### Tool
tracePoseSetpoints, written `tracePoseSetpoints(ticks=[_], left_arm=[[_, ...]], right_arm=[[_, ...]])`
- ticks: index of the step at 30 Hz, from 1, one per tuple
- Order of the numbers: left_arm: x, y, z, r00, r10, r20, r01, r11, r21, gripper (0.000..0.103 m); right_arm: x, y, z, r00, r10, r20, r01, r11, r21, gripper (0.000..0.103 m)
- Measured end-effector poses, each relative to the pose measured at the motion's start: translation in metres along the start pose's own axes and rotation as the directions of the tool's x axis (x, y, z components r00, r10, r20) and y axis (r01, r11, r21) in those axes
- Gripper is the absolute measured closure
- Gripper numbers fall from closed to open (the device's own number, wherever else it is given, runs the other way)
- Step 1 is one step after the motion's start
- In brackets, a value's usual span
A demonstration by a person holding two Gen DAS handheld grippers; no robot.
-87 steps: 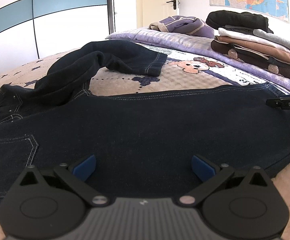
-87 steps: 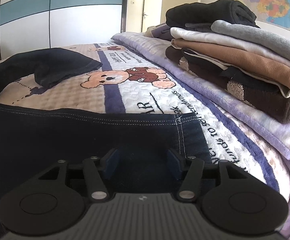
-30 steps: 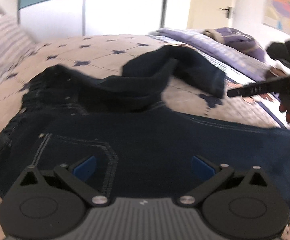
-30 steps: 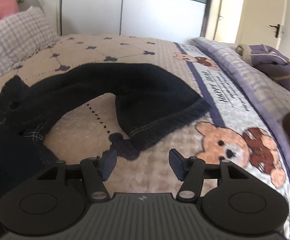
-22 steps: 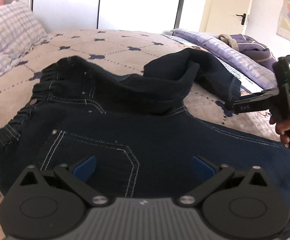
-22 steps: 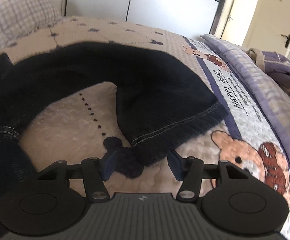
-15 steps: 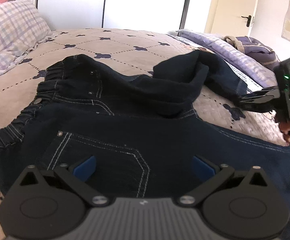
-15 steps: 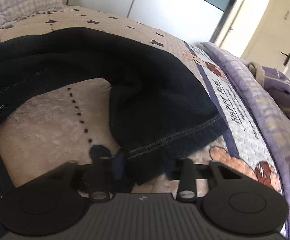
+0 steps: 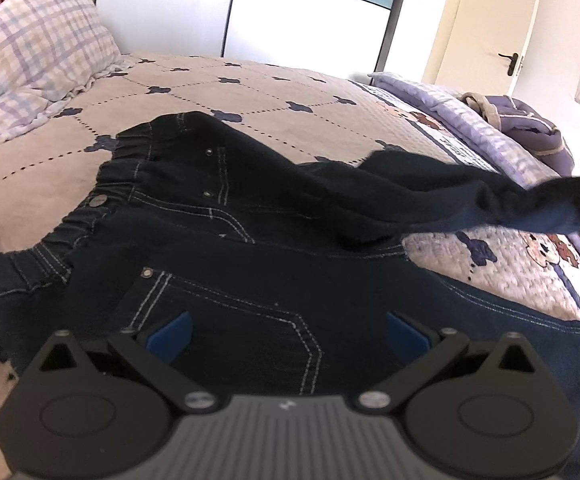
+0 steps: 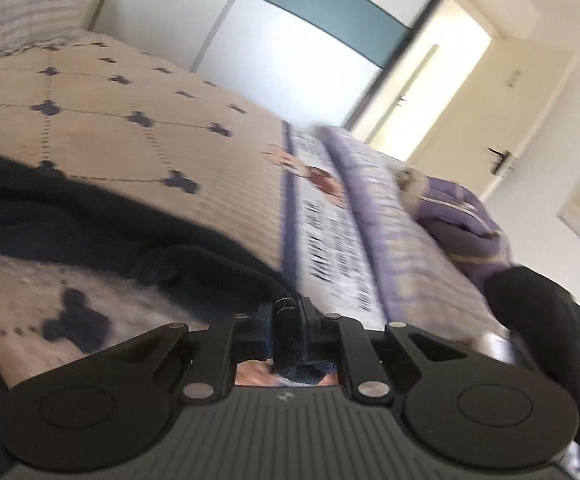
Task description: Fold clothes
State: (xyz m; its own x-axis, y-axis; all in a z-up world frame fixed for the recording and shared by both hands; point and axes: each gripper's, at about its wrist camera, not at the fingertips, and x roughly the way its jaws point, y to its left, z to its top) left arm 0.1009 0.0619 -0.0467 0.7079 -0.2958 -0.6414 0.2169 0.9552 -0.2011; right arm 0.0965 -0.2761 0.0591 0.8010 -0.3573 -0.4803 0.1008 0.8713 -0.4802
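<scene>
The right tongs (image 10: 287, 334) are clamped on the hem of one jeans (image 9: 249, 248) leg, lifting it off the bed (image 9: 273, 104); that leg stretches back leftward from them toward the waistband. The left tongs (image 9: 287, 332) hang spread wide above the back pocket, gripping nothing, with the waistband ahead to their left and the lifted leg ahead to their right.

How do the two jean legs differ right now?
The far leg is lifted and bunched, its hem pinched in the shut right gripper; the near leg lies flat on the bed under the open, empty left gripper. Both are dark denim.
</scene>
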Motion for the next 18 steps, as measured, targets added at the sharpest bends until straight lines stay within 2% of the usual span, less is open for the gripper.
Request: tracePoseSetpoints(ticks=[5, 10, 15, 18], left_arm=[[-0.001, 0.009, 0.001, 1.000, -0.006, -0.002, 0.005, 0.999, -0.051, 0.000], [-0.002, 0.016, 0.002, 1.000, -0.013, -0.004, 0.013, 0.995, -0.101, 0.000], [-0.007, 0.019, 0.001, 1.000, -0.008, 0.000, 0.007, 0.993, -0.115, 0.000], [-0.009, 0.020, 0.000, 1.000, 0.000, 0.001, 0.000, 0.993, -0.114, 0.000]], right_arm=[[-0.028, -0.049, -0.012, 0.998, -0.068, 0.001, 0.068, 0.997, 0.036, 0.091], [-0.064, -0.069, -0.035, 0.996, -0.086, 0.030, 0.083, 0.994, 0.076, 0.091], [-0.101, -0.079, -0.069, 0.997, -0.074, 0.038, 0.071, 0.994, 0.084, 0.091], [-0.116, -0.070, -0.085, 0.998, -0.055, 0.034, 0.053, 0.996, 0.076, 0.091]])
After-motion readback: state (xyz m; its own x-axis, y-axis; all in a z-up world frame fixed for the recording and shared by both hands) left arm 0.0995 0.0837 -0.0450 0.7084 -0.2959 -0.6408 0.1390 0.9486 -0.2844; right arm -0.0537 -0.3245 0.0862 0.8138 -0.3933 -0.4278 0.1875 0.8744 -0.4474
